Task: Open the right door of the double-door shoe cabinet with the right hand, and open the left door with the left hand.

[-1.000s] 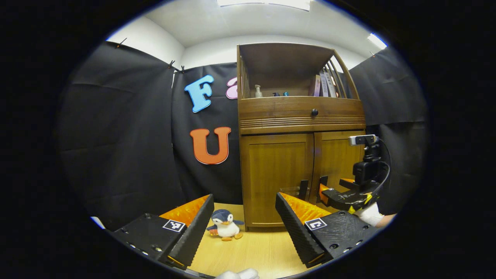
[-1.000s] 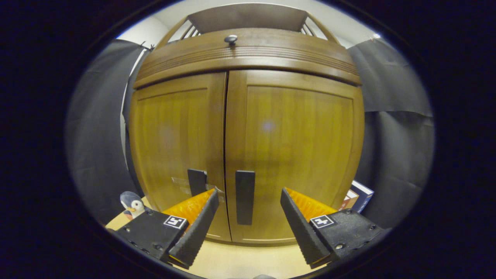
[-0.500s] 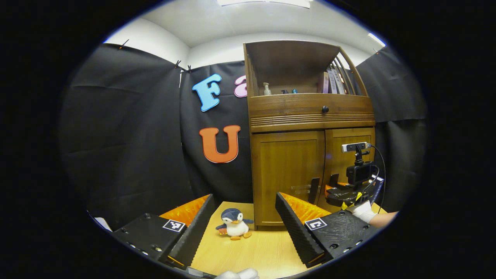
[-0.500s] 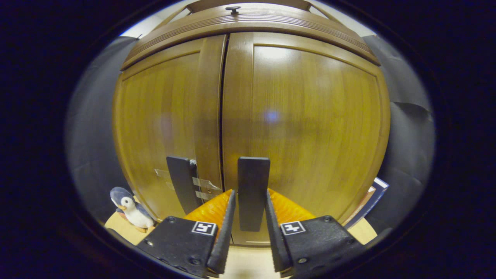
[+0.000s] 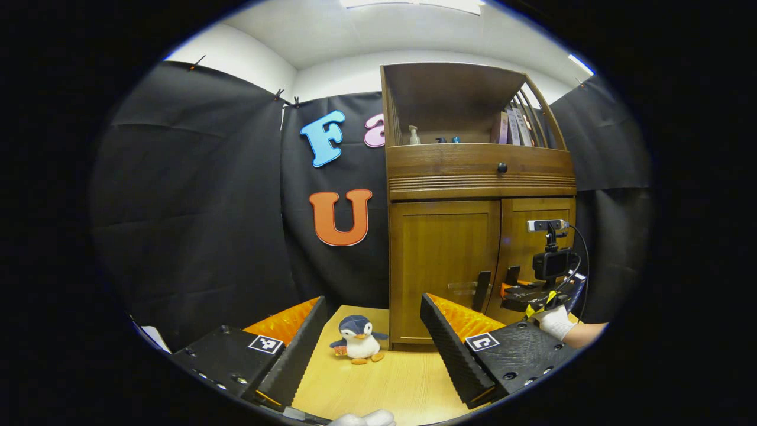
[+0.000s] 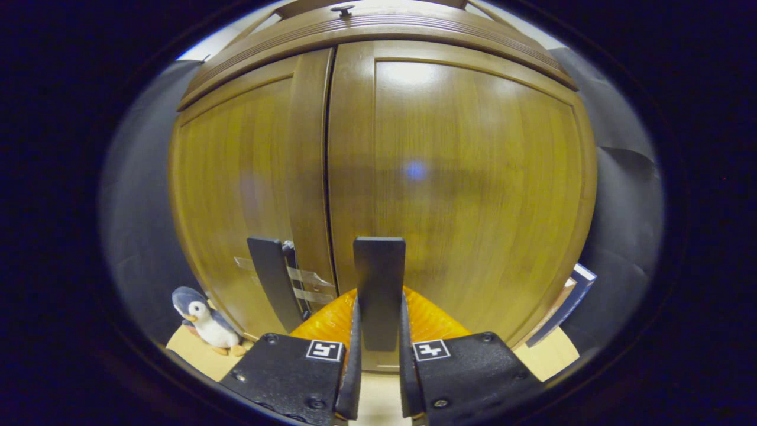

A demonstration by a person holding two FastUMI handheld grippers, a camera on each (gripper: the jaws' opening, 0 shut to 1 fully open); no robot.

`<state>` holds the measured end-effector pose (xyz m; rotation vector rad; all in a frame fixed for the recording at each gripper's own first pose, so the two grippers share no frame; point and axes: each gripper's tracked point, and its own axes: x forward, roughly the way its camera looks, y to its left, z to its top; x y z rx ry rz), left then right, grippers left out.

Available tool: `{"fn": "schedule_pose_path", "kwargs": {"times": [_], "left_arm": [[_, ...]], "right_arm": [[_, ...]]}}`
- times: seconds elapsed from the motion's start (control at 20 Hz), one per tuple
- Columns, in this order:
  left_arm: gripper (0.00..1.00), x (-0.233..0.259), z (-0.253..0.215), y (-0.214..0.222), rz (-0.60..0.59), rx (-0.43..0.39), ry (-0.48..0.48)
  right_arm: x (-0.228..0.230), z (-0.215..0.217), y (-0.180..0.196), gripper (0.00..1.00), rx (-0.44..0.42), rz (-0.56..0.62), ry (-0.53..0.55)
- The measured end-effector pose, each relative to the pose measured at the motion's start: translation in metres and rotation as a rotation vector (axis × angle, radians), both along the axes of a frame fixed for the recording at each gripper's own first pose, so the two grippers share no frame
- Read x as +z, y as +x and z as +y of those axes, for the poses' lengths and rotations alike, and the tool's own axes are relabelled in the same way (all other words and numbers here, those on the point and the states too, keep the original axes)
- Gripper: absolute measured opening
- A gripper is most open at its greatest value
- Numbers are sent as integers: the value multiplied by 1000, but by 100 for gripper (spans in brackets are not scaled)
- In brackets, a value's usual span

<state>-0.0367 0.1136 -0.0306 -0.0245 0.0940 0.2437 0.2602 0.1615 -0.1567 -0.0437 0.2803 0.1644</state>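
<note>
The right hand-held gripper (image 6: 378,378) has its 2 fingers drawn in tight on the right door handle (image 6: 379,293), a dark flat bar that stands upright, so its long axis runs top to bottom and the fingers pinch it from either side near its lower end. The handle sits at the inner edge of the right door (image 6: 467,189), just beside the seam where the 2 doors meet. Both doors look closed, flush with each other. From here I'd judge the pull has to come straight back toward the person and then swing outward to the right, away from that seam, since the hinges must lie on the door's far edge.

The left door handle (image 6: 273,284) stands just on the other side of the seam, also upright, on the left door (image 6: 236,189). The left hand-held gripper (image 5: 372,349) is wide open and holds nothing, hanging well back from the shoe cabinet (image 5: 479,177) over the wooden surface (image 5: 384,384). From that gripper the left handle (image 5: 482,283) lies ahead and to its right, and the right hand-held gripper (image 5: 523,290), with a gloved hand (image 5: 556,322) behind it, is plainly the nearer of the 2 to the doors. A toy penguin (image 5: 358,346) sits on the surface left of the cabinet's foot, between the open fingers in the left gripper view.
</note>
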Motion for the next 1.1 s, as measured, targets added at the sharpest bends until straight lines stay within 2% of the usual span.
{"fn": "schedule_pose_path", "kwargs": {"times": [0.35,0.85,0.9,0.95,1.1], "left_arm": [[96,-3,-13,-9,-12,-39,-14],[96,-9,-39,-16,-8,-101,-11],[96,-11,-41,-15,-6,-106,-11],[96,-11,-44,-14,-6,-111,-12],[96,-14,-54,-5,-11,-129,-10]], "right_arm": [[0,-16,-45,27,53,24,11],[0,-58,-110,26,67,39,44],[0,-62,-116,28,68,44,52],[0,-67,-120,25,67,46,57],[2,-82,-133,25,58,50,68]]}}
